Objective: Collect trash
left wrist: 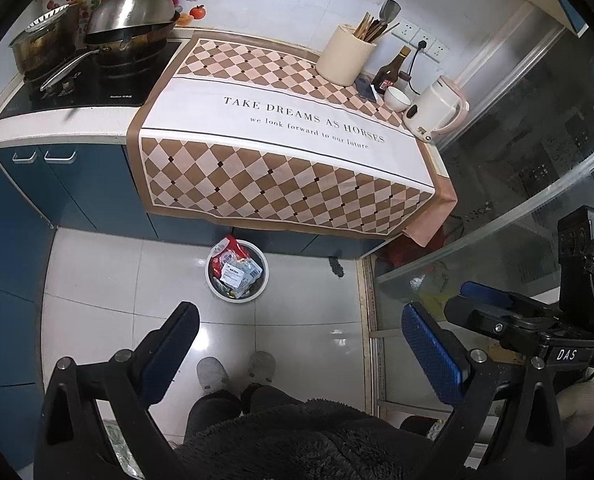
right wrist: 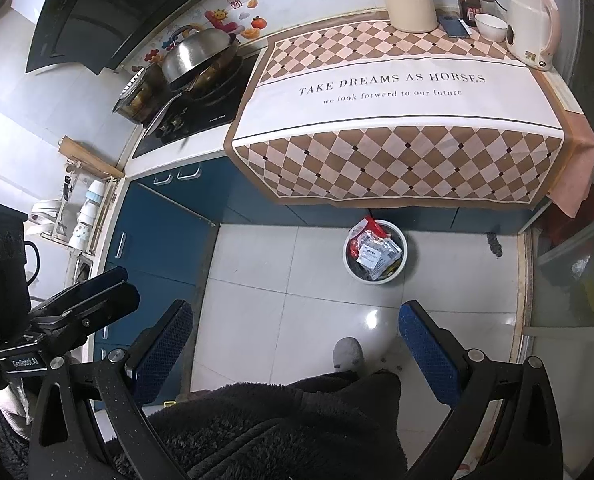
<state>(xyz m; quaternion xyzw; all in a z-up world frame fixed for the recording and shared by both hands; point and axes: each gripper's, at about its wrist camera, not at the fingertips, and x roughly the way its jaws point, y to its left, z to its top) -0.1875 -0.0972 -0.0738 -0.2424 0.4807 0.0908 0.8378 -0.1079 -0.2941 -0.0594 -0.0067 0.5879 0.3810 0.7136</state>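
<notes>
The bin [left wrist: 237, 271] stands on the floor [left wrist: 137, 280] just in front of the blue cabinets [left wrist: 37, 200], under the hanging edge of the cloth [left wrist: 289, 136]. It is full of trash [left wrist: 235, 268]: a red wrapper at the back rim, white and silvery packets on top. From my right view the bin [right wrist: 375, 251] sits ahead and between my fingers, well apart from them.

My left gripper [left wrist: 301, 352] is spread wide with nothing between its blue pads [left wrist: 431, 356]. My right gripper [right wrist: 297, 352] is just as wide apart and holds nothing; it shows at the right edge of the left view, and the left one shows at the left edge of the right view. Both hang above the pale tiles, over my dark fleece [right wrist: 277, 428] and grey slippers [left wrist: 213, 372].

The checked cloth reads "TAKE DREAMS AS HORSES" and covers the counter, bare in its middle. At its far right corner stand a cream utensil pot [left wrist: 347, 54], a dark bottle [left wrist: 391, 70], a white bowl [left wrist: 397, 99], a phone [left wrist: 366, 89] and a white kettle [left wrist: 437, 110]. To the left the hob [left wrist: 97, 88] carries a lidded wok [left wrist: 131, 26] and a pot [left wrist: 43, 42]
</notes>
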